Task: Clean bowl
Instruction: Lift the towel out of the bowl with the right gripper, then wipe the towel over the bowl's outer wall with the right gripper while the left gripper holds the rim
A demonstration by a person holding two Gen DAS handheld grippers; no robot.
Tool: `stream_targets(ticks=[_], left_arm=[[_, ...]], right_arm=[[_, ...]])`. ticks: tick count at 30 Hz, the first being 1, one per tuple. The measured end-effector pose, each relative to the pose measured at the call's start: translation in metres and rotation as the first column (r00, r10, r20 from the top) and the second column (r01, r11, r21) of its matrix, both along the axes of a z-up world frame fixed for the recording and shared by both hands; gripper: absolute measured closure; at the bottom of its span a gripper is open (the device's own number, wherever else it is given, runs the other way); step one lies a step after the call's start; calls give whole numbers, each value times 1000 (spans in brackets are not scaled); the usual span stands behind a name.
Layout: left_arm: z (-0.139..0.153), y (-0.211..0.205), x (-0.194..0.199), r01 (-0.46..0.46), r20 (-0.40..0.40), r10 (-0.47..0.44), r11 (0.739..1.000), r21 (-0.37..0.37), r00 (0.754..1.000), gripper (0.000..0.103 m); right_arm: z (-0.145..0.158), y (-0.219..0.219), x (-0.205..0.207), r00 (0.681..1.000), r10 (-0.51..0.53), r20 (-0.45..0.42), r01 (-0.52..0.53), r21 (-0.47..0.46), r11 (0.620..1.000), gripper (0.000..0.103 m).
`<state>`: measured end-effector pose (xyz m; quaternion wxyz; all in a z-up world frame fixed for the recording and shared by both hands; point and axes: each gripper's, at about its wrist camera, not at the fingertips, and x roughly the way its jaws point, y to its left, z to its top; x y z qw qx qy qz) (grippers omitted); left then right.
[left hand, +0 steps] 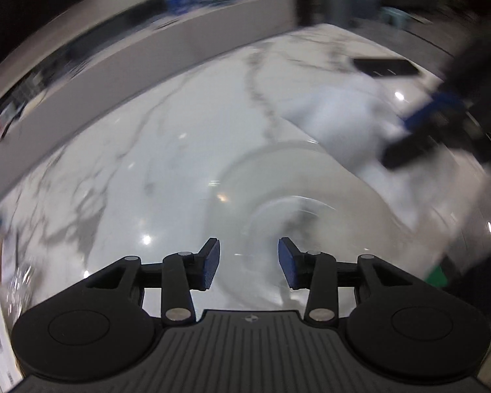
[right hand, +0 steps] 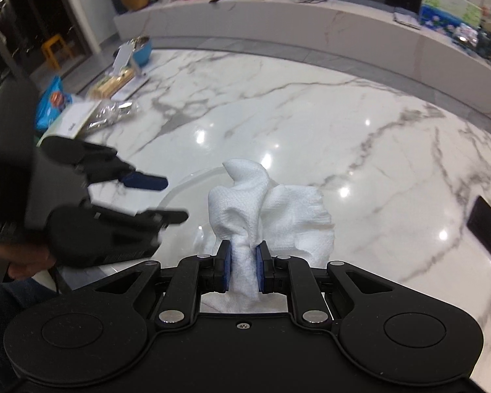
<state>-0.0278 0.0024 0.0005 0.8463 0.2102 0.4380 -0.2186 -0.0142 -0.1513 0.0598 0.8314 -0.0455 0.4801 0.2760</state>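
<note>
Right gripper point(right hand: 243, 271) nearest me, clenched on a wad of paper towel point(right hand: 268, 209), hanging just above the clear bowl point(left hand: 298, 203) on the marble table point(right hand: 360, 137). My left gripper point(left hand: 248, 263) is released, bowl straight ahead and a bit right of it, so left's closer to steady the rim

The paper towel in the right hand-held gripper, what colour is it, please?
White paper towel, clearest in the right wrist view.

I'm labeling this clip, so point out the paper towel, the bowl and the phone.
paper towel point(right hand: 268, 203): right wrist view, middle of the crumpled wad above the fingers.
bowl point(left hand: 245, 177): left wrist view, far left part of the clear rim.
phone point(left hand: 386, 67): left wrist view, middle of the dark screen.
</note>
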Motion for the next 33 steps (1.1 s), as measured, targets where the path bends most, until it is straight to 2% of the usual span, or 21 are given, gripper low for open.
stream_targets(ticks=[5, 12, 17, 21, 22, 26, 27, 28, 29, 33], left_arm=[[-6, -23, -20, 124, -28, -124, 992, 23, 992, 65], [-9, -31, -28, 169, -36, -167, 985, 42, 985, 65], [0, -34, -39, 214, -23, -213, 976, 28, 977, 65], [6, -38, -51, 245, -11, -245, 968, 44, 969, 63], [3, -40, -53, 255, -20, -255, 965, 55, 967, 60], [-19, -48, -53, 259, -44, -255, 956, 139, 966, 60], [-25, -49, -52, 257, -48, -252, 953, 161, 966, 61], [-31, -50, -50, 251, -56, -245, 951, 179, 968, 71], [-36, -49, -47, 241, -66, -232, 952, 187, 970, 76], [-38, -43, -43, 190, -30, -187, 973, 135, 982, 86]], right_arm=[[1, -17, -16, 1000, -27, 4, 27, 6, 1000, 89], [-3, -26, -37, 1000, -29, -3, 29, 16, 999, 90], [-7, -33, -48, 999, -49, -1, 48, 35, 998, 90], [-13, -40, -55, 998, -67, -1, 67, 38, 997, 89], [-14, -41, -57, 998, -70, -2, 70, 40, 997, 89], [-16, -46, -63, 997, -82, 0, 81, 51, 995, 89], [-16, -47, -67, 996, -86, 8, 85, 56, 995, 89], [-16, -47, -69, 996, -89, 14, 88, 59, 994, 89], [-17, -46, -71, 996, -92, 21, 90, 61, 994, 89], [-26, -42, -79, 994, -109, 32, 106, 89, 990, 89]])
